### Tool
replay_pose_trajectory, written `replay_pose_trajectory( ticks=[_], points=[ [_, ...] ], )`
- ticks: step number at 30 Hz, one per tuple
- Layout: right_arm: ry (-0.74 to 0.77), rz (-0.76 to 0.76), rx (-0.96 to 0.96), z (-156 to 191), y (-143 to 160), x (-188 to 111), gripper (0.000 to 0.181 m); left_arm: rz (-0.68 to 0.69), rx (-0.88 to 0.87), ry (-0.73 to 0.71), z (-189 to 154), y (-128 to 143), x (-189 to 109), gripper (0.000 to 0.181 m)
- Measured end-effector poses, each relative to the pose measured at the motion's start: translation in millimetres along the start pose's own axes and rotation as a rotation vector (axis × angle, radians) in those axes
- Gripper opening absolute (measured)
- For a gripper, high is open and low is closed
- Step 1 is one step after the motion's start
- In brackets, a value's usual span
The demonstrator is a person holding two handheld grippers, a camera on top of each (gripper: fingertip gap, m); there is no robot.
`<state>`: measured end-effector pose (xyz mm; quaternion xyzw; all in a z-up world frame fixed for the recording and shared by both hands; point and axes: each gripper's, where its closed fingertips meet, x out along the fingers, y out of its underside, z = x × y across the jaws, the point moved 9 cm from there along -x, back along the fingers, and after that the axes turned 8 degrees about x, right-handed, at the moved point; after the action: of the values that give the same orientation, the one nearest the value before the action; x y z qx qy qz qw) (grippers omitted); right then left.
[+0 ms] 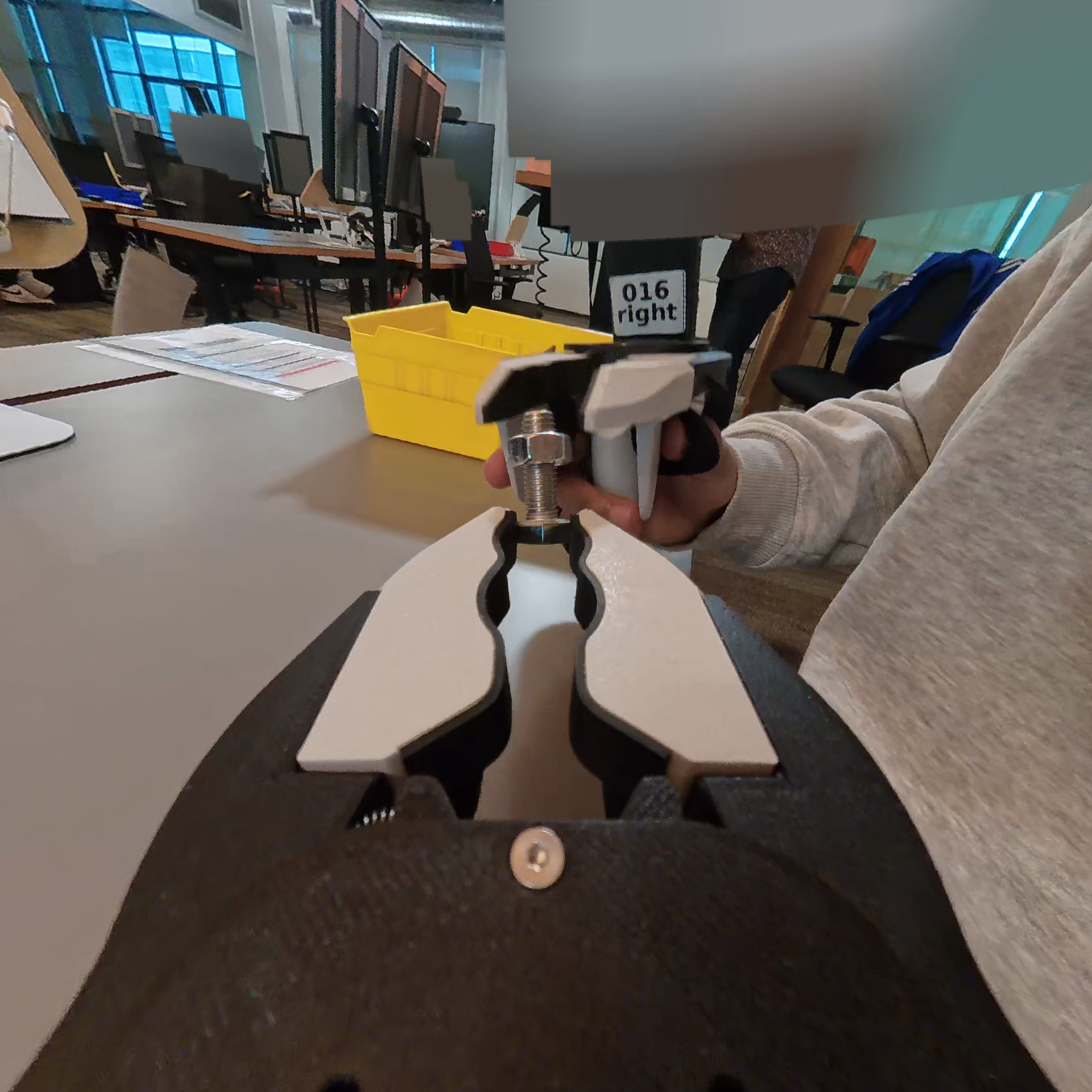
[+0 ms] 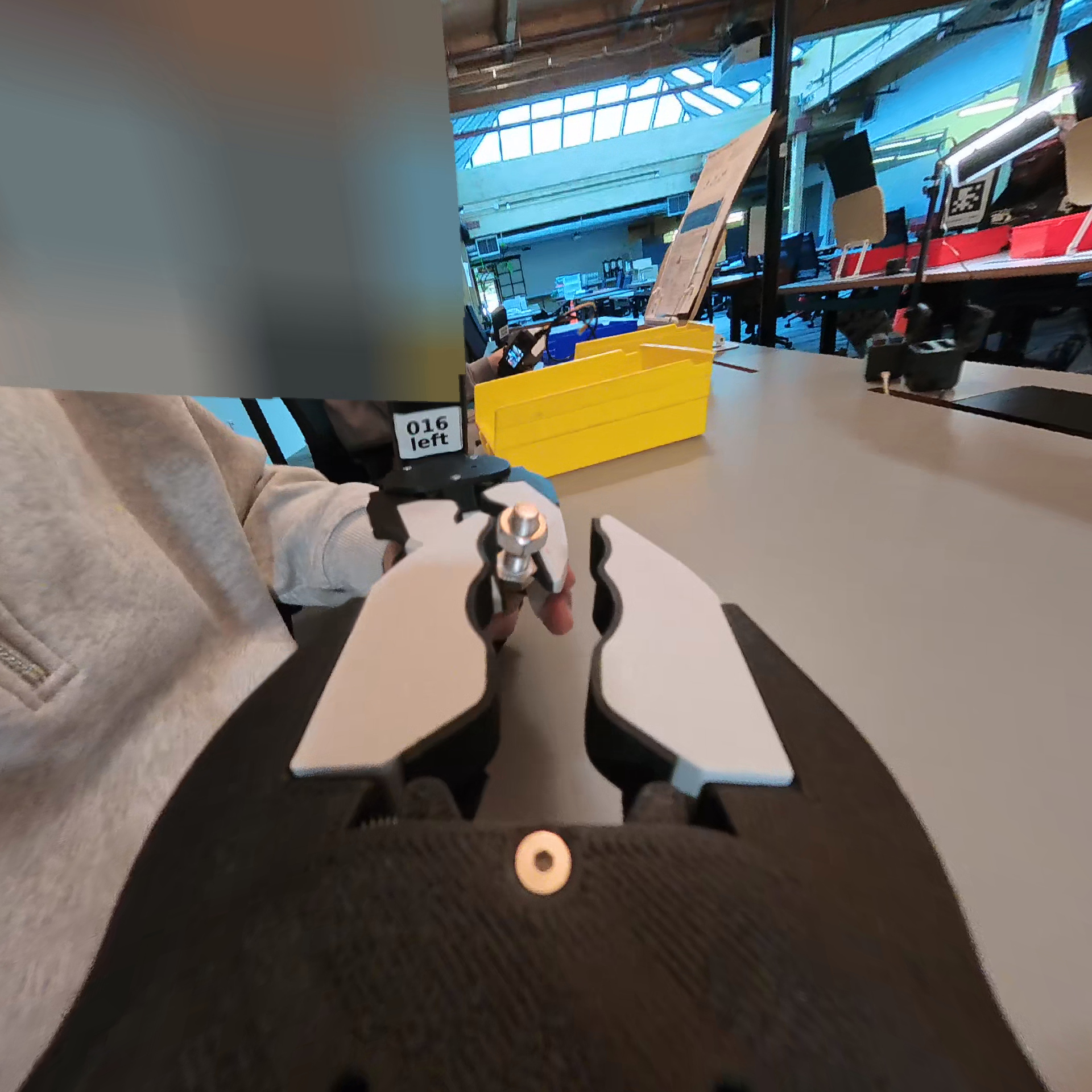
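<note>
Left tool (image 1: 540,523) clenched on the head end of a steel bolt (image 1: 539,473), held upright above the grey counter (image 1: 177,532); hex nut (image 1: 539,452) sits partway along the threads. Right tool (image 2: 582,532) released, jaws apart, the nut between its tips but seemingly untouched. Yellow bin (image 1: 425,378) behind, well apart. Risks, as judged: the grip is only at the fingertips, so side load from the right tool could tilt or pop the bolt loose; a skewed bite on the nut could slip.
</note>
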<state>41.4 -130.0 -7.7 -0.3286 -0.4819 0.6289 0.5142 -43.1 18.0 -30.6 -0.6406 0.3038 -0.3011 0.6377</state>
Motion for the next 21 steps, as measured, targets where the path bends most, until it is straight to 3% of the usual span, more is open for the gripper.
replay_pose_trajectory(
  ticks=[8,21],
  points=[
    [0.014,0.034,-0.014,11,5,9,0.018,0.012,-0.002,0.053,-5,3,5,0.017],
    [0.021,0.067,-0.109,19,5,9,0.017,0.064,0.042,0.052,-10,4,9,0.017]
  ],
)
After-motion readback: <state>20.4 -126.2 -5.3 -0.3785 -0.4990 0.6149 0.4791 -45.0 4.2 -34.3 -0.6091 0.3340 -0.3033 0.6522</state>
